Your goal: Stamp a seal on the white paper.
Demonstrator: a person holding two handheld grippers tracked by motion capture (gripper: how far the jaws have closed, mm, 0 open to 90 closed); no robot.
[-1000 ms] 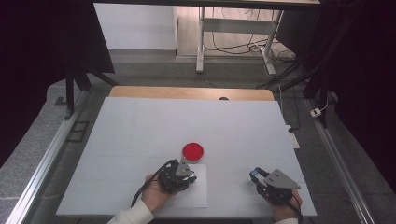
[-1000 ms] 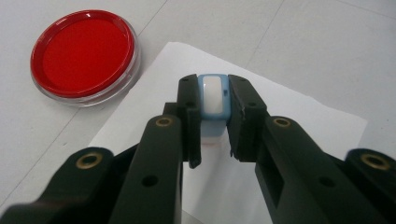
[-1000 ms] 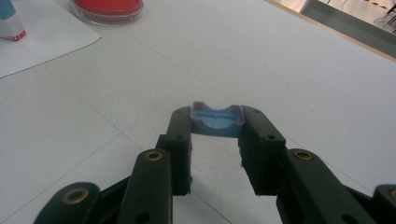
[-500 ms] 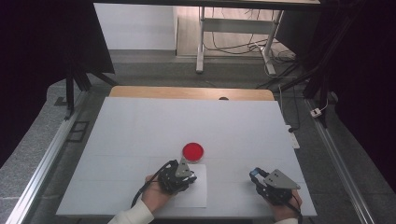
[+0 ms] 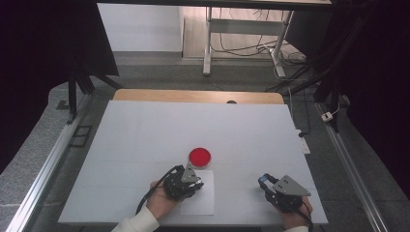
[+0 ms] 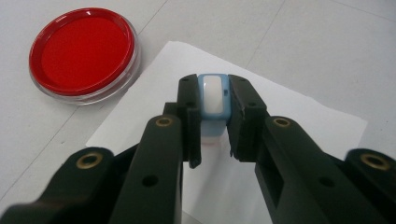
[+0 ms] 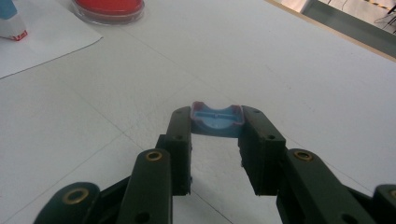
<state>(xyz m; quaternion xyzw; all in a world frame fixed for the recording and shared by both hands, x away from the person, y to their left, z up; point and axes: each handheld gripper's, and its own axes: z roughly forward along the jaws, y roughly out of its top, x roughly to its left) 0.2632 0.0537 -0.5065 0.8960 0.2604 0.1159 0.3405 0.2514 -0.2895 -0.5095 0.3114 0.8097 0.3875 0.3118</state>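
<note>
A round red ink pad in a clear dish (image 5: 199, 157) (image 6: 83, 51) sits on the white table. Just in front of it lies a white paper sheet (image 5: 200, 200) (image 6: 289, 121). My left gripper (image 5: 197, 182) (image 6: 213, 116) is over the sheet's far part, shut on a light blue and white stamp (image 6: 213, 100). In the right gripper view the stamp (image 7: 10, 21) shows a red bottom edge low at the paper (image 7: 37, 42). Near the front right edge, my right gripper (image 5: 264, 181) (image 7: 216, 123) is shut on a small blue cap (image 7: 216, 120) with a reddish rim, just above the table.
The white tabletop (image 5: 193, 125) stretches wide behind the dish, with a wooden strip (image 5: 198, 95) along its far edge. Metal rails (image 5: 43, 169) run down both sides. A table frame and cables (image 5: 241, 43) stand on the floor beyond.
</note>
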